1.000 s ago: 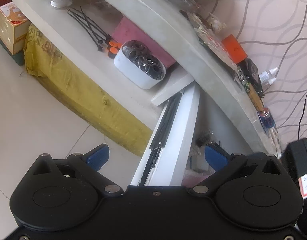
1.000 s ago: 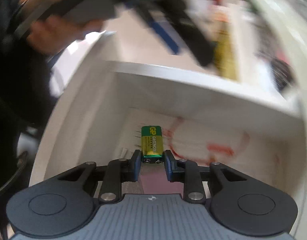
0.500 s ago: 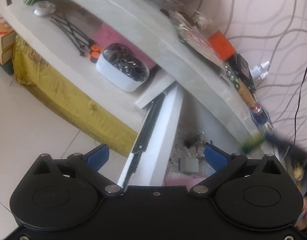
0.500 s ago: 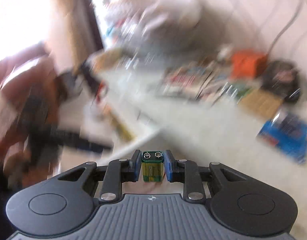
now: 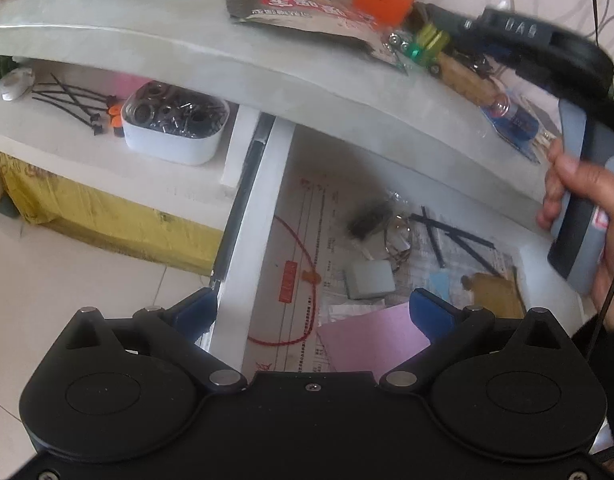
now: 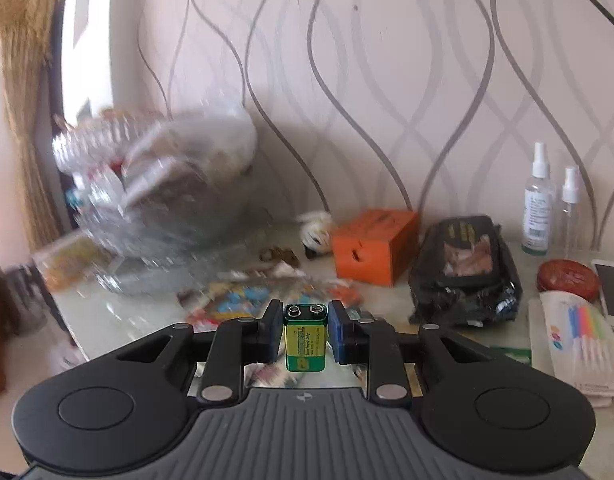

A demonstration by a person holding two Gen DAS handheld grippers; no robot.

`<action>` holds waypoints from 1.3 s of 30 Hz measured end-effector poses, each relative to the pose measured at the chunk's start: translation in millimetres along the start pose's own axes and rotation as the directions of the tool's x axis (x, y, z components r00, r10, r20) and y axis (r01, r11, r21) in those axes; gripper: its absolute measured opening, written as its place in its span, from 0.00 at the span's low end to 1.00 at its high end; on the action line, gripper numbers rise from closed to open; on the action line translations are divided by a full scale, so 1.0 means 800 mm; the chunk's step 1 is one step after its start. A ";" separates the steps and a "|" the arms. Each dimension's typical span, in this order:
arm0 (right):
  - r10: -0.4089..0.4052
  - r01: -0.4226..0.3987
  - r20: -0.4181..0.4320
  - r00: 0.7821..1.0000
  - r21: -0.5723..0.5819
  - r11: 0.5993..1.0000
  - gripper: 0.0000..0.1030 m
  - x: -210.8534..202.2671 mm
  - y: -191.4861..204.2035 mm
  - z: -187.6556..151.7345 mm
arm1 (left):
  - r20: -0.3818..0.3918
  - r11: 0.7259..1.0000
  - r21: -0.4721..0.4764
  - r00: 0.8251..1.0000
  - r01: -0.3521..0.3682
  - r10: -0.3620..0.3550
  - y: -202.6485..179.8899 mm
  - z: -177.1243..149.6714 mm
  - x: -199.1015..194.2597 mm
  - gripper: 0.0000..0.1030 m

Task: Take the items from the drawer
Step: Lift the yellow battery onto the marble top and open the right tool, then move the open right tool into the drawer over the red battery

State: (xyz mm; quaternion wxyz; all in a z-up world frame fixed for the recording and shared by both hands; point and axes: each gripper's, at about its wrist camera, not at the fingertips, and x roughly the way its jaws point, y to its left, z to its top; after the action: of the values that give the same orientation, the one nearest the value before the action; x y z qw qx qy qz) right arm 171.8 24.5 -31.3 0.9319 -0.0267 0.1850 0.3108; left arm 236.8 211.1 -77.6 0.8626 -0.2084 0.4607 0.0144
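Left gripper (image 5: 312, 311): jaws spread wide, nothing between the blue pads; it points down over the open drawer (image 5: 251, 240).
Left view, drawer contents: a small grey block (image 5: 369, 279), a pink sheet (image 5: 373, 340), a red cord (image 5: 307, 280), black strips (image 5: 453, 240) and a blurred dark object lie loose on printed paper, all ahead of the left gripper and untouched.
Left view, right side: a person's hand (image 5: 579, 208) grips the handle of the other tool at the table (image 5: 187, 48) edge; a green-yellow block shows at its tip over the tabletop clutter, too blurred to confirm.
Right gripper (image 6: 301, 330): jaws narrow, pads pressed on both sides of a green 9-volt battery (image 6: 305, 340).
Right view, battery: upright, terminals up, centred between the pads, clear of the drawer and above the table.
Right view, table: orange box (image 6: 375, 246), black pouch (image 6: 465, 272) and spray bottles (image 6: 541, 204) stand beyond; a printed packet lies just ahead.
Step in hand: judged as carrying the battery to the tabletop.
Next move calls for: lowering onto a bare patch, then releasing; clutter leaves little room.
Left gripper's likely part: picking a further drawer item.
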 end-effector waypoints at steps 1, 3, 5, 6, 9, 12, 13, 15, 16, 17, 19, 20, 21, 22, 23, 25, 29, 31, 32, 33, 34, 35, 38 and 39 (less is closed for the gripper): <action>-0.007 0.007 -0.006 1.000 -0.009 1.000 0.26 -0.003 0.001 -0.006 | -0.006 1.000 0.003 1.000 -0.004 0.004 0.001 -0.001 0.002 1.00; -0.018 0.018 -0.016 1.000 -0.021 1.000 0.26 -0.012 0.003 -0.015 | -0.021 1.000 0.002 1.000 -0.020 0.020 0.006 -0.002 0.005 1.00; -0.034 0.033 -0.037 0.999 -0.037 0.999 0.27 -0.022 0.008 -0.021 | -0.036 0.999 -0.003 0.999 -0.035 0.035 0.008 -0.004 0.011 1.00; -0.034 0.033 -0.061 0.998 -0.029 0.999 0.27 -0.023 0.009 -0.026 | -0.044 0.999 -0.005 0.998 -0.043 0.043 0.009 -0.004 0.014 1.00; -0.035 0.035 -0.118 0.992 -0.007 0.999 0.27 -0.024 0.009 -0.042 | -0.057 0.998 -0.014 0.997 -0.060 0.059 0.011 -0.005 0.019 1.00; -0.052 0.050 -0.106 0.993 -0.017 0.999 0.26 -0.020 0.014 -0.045 | -0.068 0.997 -0.011 0.994 -0.082 0.081 0.010 -0.004 0.020 1.00; -0.059 0.058 -0.105 0.993 -0.012 0.998 0.26 -0.017 0.015 -0.044 | -0.072 0.996 -0.007 0.993 -0.090 0.090 0.009 -0.004 0.019 1.00; -0.072 0.073 -0.099 0.992 0.005 0.997 0.27 -0.009 0.014 -0.040 | -0.068 0.993 0.010 0.991 -0.119 0.119 0.006 -0.004 0.018 1.00; -0.079 0.081 -0.097 0.992 0.015 0.997 0.27 -0.005 0.013 -0.038 | -0.063 0.991 0.021 0.989 -0.136 0.137 0.004 -0.004 0.016 1.00; -0.087 0.089 -0.094 0.992 0.020 0.996 0.27 -0.002 0.013 -0.037 | -0.057 0.988 0.033 0.987 -0.151 0.153 0.002 -0.005 0.015 1.00; -0.102 0.105 -0.090 0.991 0.029 0.994 0.27 0.003 0.013 -0.036 | -0.042 0.983 0.061 0.983 -0.174 0.177 -0.004 -0.006 0.011 1.00; -0.110 0.113 -0.088 0.990 0.033 0.993 0.27 0.005 0.014 -0.035 | -0.032 0.981 0.075 0.982 -0.181 0.184 -0.009 -0.006 0.009 1.00; -0.116 0.119 -0.085 0.990 0.037 0.992 0.27 0.006 0.014 -0.035 | -0.023 0.979 0.089 0.982 -0.184 0.186 -0.013 -0.006 0.007 1.00; -0.108 0.112 -0.083 0.991 0.045 0.993 0.33 0.005 0.013 -0.035 | -0.015 0.977 0.103 0.982 -0.184 0.187 -0.018 -0.007 0.004 1.00; -0.095 0.100 -0.082 0.992 0.054 0.994 0.43 0.004 0.012 -0.036 | -0.005 0.975 0.117 0.982 -0.187 0.189 -0.022 -0.007 0.000 1.00; -0.075 0.081 -0.085 0.994 0.072 0.994 0.56 -0.006 0.010 -0.037 | 0.025 0.969 0.149 0.980 -0.199 0.198 -0.032 -0.008 -0.008 1.00; -0.028 0.038 -0.095 0.995 0.105 0.994 0.57 -0.051 0.005 -0.037 | 0.078 0.960 0.191 0.978 -0.207 0.195 -0.050 -0.008 -0.023 1.00; 0.007 0.003 -0.098 0.995 0.094 0.996 0.57 -0.090 0.009 -0.037 | 0.086 0.958 0.210 0.980 -0.195 0.181 -0.060 -0.005 -0.024 1.00; 0.017 -0.010 -0.102 0.995 0.073 0.997 0.57 -0.107 0.013 -0.037 | 0.085 0.958 0.221 0.982 -0.184 0.169 -0.067 -0.003 -0.023 1.00; 0.033 -0.028 -0.113 0.993 0.049 0.998 0.57 -0.124 0.014 -0.038 | 0.085 0.957 0.234 0.984 -0.172 0.156 -0.074 -0.002 -0.021 1.00; 0.050 -0.047 -0.126 0.991 0.024 0.999 0.60 -0.142 0.013 -0.039 | 0.083 0.956 0.246 0.986 -0.161 0.145 -0.081 -0.001 -0.017 1.00; 0.057 -0.057 -0.144 0.988 0.006 0.998 0.64 -0.155 0.011 -0.041 | 0.077 0.955 0.259 0.988 -0.147 0.131 -0.088 -0.002 -0.012 1.00; 0.033 -0.043 -0.202 0.979 -0.044 0.998 0.65 -0.192 -0.006 -0.050 | 0.041 0.950 0.291 0.994 -0.113 0.105 -0.106 -0.004 0.010 1.00; 0.016 -0.031 -0.220 0.975 -0.064 0.997 0.65 -0.200 -0.011 -0.055 | 0.025 0.948 0.300 0.995 -0.104 0.101 -0.112 -0.005 0.018 1.00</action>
State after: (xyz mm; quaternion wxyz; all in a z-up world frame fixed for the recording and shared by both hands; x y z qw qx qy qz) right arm 44.3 -80.7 -15.0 0.9007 -0.0896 0.2764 0.3230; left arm 261.4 125.6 -60.5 0.8846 -0.0504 0.4635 -0.0102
